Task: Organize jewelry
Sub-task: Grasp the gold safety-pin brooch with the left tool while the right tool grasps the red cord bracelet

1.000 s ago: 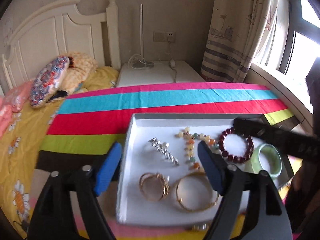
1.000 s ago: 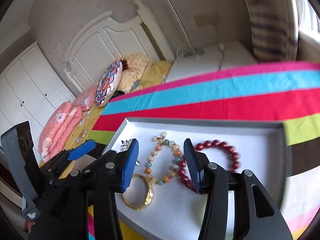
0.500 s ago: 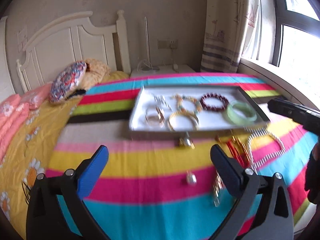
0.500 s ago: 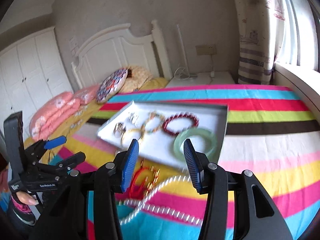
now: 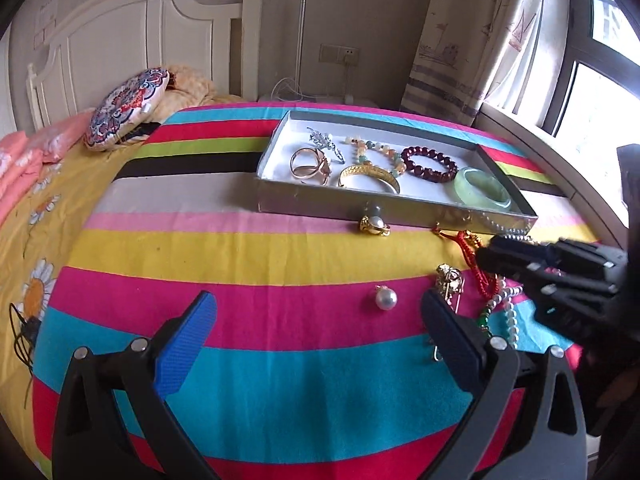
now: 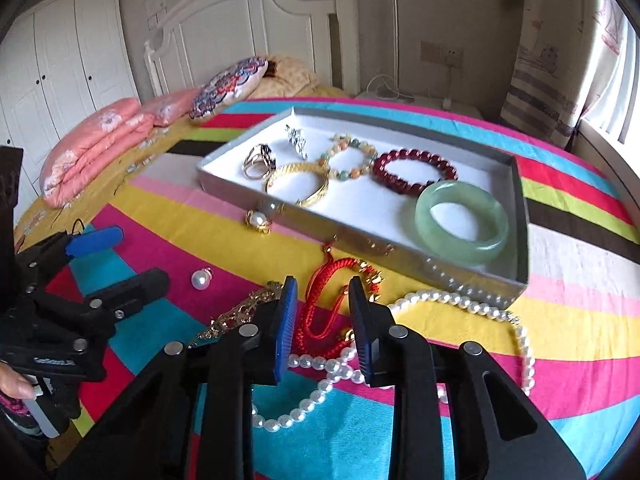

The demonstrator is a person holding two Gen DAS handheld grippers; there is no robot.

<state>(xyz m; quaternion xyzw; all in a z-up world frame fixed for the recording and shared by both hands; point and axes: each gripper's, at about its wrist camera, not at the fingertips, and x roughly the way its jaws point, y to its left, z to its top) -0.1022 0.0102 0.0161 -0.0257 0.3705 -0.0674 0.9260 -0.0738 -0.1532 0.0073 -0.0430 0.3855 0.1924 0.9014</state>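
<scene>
A grey tray (image 6: 360, 242) on the striped blanket holds a green bangle (image 6: 462, 222), a red bead bracelet (image 6: 414, 172), a gold bangle (image 6: 298, 184), a mixed bead bracelet (image 6: 352, 156), rings (image 6: 260, 160) and a silver brooch (image 6: 297, 140). In front of it lie a red cord bracelet (image 6: 320, 312), a pearl necklace (image 6: 460, 304), a gold brooch (image 5: 450, 278), a pearl pendant (image 5: 386, 299) and a pearl clip (image 5: 374, 224). My right gripper (image 6: 323, 296) hovers over the red cord with its jaws closing, and the pads are not pressing on it. My left gripper (image 5: 316, 308) stands wide open and empty, near the pendant.
Pillows (image 5: 128, 108) and folded pink bedding (image 6: 92, 148) lie at the left by the white headboard (image 5: 140, 36). A window sill (image 5: 552, 160) and curtain (image 5: 472, 40) run along the right. The left gripper's handle, held by a hand (image 6: 16, 384), sits at the left edge of the right wrist view.
Both grippers have pulled back from over the tray to the loose jewelry in front of it. The left jaws spread wider. The right jaws narrowed over the red cord bracelet.
</scene>
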